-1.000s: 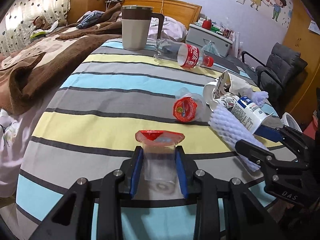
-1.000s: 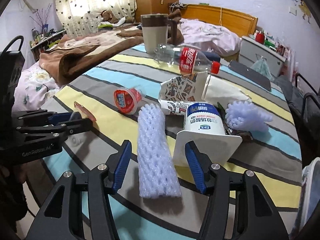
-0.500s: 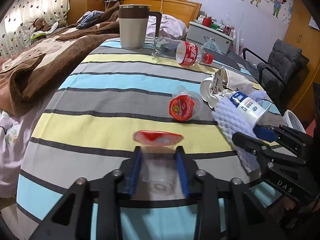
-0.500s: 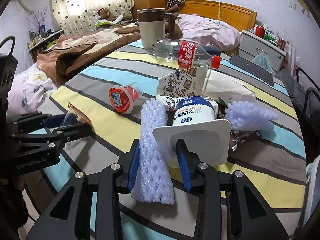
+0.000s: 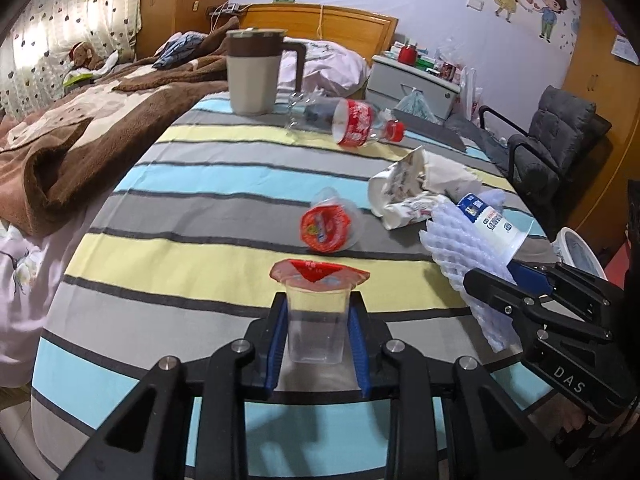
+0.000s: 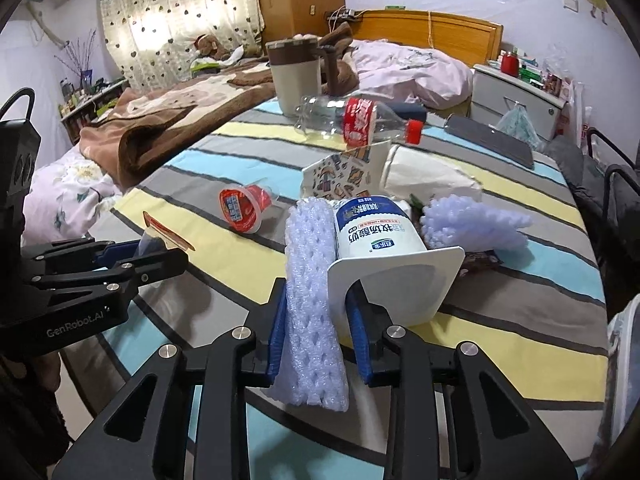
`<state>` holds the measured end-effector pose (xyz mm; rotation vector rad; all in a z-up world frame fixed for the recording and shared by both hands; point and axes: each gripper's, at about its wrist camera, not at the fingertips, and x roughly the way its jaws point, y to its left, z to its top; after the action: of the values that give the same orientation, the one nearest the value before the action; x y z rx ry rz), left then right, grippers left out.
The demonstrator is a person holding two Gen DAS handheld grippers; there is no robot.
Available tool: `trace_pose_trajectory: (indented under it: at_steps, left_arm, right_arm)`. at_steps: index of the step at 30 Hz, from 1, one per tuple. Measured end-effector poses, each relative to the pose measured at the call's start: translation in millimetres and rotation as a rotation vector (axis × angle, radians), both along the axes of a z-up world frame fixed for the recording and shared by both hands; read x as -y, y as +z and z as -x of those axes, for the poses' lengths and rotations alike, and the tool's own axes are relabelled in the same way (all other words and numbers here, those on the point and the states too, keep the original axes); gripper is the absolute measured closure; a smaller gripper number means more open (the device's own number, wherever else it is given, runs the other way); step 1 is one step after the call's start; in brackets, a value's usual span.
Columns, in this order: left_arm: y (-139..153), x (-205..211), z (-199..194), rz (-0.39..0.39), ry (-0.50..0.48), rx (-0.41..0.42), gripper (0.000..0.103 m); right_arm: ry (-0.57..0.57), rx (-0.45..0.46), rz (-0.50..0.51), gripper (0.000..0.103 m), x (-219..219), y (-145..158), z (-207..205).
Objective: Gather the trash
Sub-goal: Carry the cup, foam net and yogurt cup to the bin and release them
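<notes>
Holding clear cup (image 5: 316, 326) w/ red peeled lid: left gripper (image 5: 317, 334), squeezed tight, above striped table (image 5: 192, 208). Right gripper (image 6: 316, 320) pinching foam net (image 6: 310, 300) + white yogurt cup (image 6: 376, 232) together. Red cup (image 5: 330, 226) on its side near middle. Bottle (image 5: 352, 122) lying beside mug (image 5: 252, 72), far end.

My left gripper (image 5: 318, 330) is closed, blue pads clamped at both sides of its load, pointing toward 12 o'clock. My right gripper (image 6: 318, 320) is closed likewise, sitting at 3 o'clock of the left.
</notes>
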<state>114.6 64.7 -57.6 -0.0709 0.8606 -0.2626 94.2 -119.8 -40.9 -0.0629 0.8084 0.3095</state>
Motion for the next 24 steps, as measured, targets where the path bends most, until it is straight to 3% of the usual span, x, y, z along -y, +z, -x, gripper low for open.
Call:
trace_pose_trajectory:
  at_steps: [24]
  left_arm:
    - [57.5,90.2,31.1,-0.016,-0.147,0.159,0.072]
  right_arm:
    - [-0.195,0.150,-0.025,0.072,68.6,35.8,32.2]
